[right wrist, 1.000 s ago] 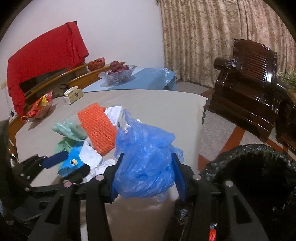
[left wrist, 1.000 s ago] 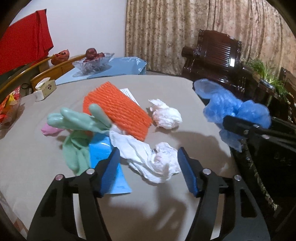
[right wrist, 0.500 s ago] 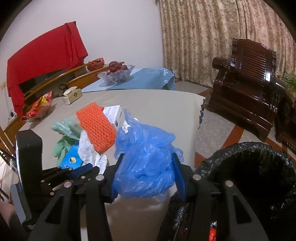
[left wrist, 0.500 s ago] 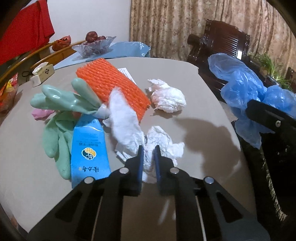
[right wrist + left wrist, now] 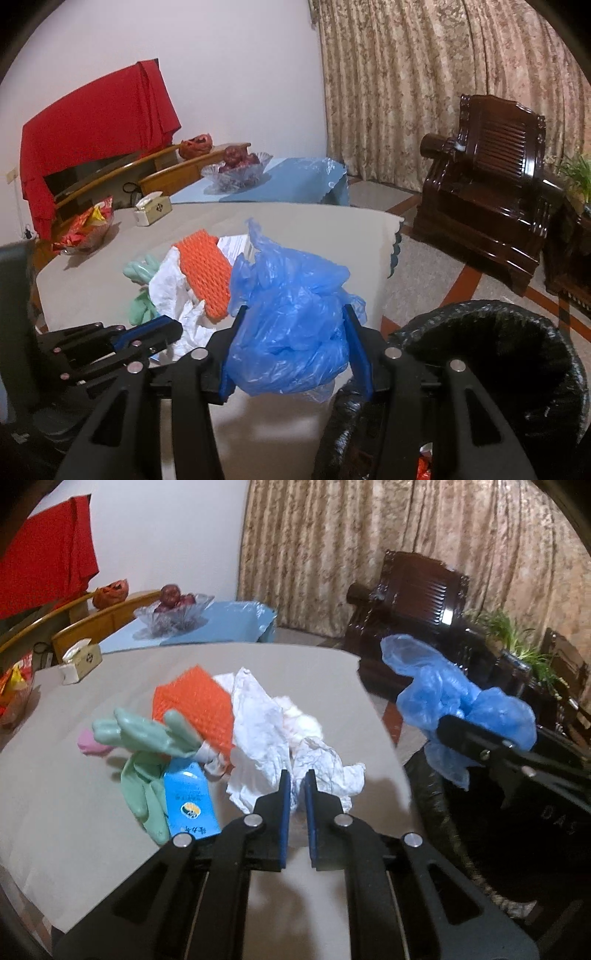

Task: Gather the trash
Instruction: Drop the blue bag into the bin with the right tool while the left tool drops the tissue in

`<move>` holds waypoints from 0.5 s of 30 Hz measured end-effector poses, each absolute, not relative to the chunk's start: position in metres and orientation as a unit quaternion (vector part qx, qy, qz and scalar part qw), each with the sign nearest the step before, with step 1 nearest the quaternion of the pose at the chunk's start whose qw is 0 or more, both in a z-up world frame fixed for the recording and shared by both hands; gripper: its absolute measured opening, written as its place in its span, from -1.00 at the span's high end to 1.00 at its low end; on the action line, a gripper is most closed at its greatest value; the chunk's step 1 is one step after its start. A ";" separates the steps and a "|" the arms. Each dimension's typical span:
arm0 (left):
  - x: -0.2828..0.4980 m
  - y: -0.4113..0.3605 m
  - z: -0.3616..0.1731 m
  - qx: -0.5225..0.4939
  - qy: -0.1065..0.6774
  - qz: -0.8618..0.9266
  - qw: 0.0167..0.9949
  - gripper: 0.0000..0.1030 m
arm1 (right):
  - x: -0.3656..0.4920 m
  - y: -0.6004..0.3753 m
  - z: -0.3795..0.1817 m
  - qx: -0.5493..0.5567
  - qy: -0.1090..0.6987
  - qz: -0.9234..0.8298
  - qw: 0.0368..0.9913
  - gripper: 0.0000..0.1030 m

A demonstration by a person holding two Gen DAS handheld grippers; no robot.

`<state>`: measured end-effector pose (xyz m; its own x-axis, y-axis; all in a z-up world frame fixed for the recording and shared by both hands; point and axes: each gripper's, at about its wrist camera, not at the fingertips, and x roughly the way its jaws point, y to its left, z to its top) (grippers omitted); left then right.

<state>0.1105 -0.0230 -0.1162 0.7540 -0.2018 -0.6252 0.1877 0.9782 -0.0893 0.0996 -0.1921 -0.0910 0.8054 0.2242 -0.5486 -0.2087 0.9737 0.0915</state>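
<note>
Left tongs (image 5: 295, 786): closed tight on crumpled white paper (image 5: 266, 738), which hangs from the blue pads above the surface (image 5: 74, 812). The paper rises in a tall sheet to the left of the tips and spreads in a wrinkled flap to the right.

Right tongs (image 5: 291, 339): clamped on a bunched blue plastic bag (image 5: 291, 314), held between the two blue pads. The bag sits at the near right edge of the surface, just beside the rim of a bin lined with a black bag (image 5: 498, 332). In the left wrist view the same blue bag (image 5: 454, 705) shows at the right, over the dark bin.

Items lying on the surface, grey-beige cover:
- Orange foam net (image 5: 195, 705), flat, behind the white paper and partly hidden by it.
- Green rubber gloves (image 5: 147, 746), left of the net, fingers of one raised, the other lying flat.
- Blue packet with a round logo (image 5: 188, 801), touching the lower glove.
- Pink scrap (image 5: 88, 742), just behind the glove fingers.
- White wad of tissue (image 5: 303, 720), behind the held paper, blurred.
- Tissue box (image 5: 79, 662), far left edge, well apart from the pile.
- Snack wrappers in a dish (image 5: 85, 229), far left.

Background: glass bowl of red fruit (image 5: 236, 166) on a blue cloth, red cloth (image 5: 92, 136) over a screen, dark wooden armchair (image 5: 487, 184), patterned curtains (image 5: 443, 74).
</note>
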 end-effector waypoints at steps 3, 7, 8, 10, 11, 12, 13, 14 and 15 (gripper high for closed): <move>0.105 -0.031 -0.106 -0.007 0.326 -0.119 0.938 0.92 | 0.089 -0.201 -0.083 0.019 0.284 0.105 0.953 0.05; 0.100 -0.046 -0.095 -0.003 0.316 -0.144 0.938 0.92 | 0.076 -0.218 -0.075 0.021 0.278 0.083 0.957 0.05; 0.098 -0.050 -0.093 -0.002 0.315 -0.149 0.937 0.92 | 0.071 -0.225 -0.074 0.023 0.278 0.075 0.958 0.05; 0.096 -0.062 -0.089 0.000 0.312 -0.165 0.936 0.93 | 0.064 -0.237 -0.074 0.026 0.279 0.060 0.958 0.05; 0.095 -0.068 -0.089 0.001 0.311 -0.172 0.935 0.94 | 0.061 -0.243 -0.074 0.028 0.281 0.052 0.958 0.05; 0.095 -0.073 -0.089 0.001 0.311 -0.179 0.933 0.94 | 0.058 -0.248 -0.076 0.029 0.282 0.046 0.958 0.04; 0.094 -0.080 -0.089 0.003 0.311 -0.186 0.932 0.95 | 0.053 -0.257 -0.077 0.031 0.284 0.034 0.958 0.04; 0.093 -0.086 -0.090 0.003 0.312 -0.194 0.930 0.96 | 0.050 -0.261 -0.078 0.034 0.286 0.028 0.957 0.04; 0.092 -0.091 -0.092 0.004 0.315 -0.200 0.928 0.97 | 0.048 -0.267 -0.080 0.038 0.289 0.020 0.956 0.04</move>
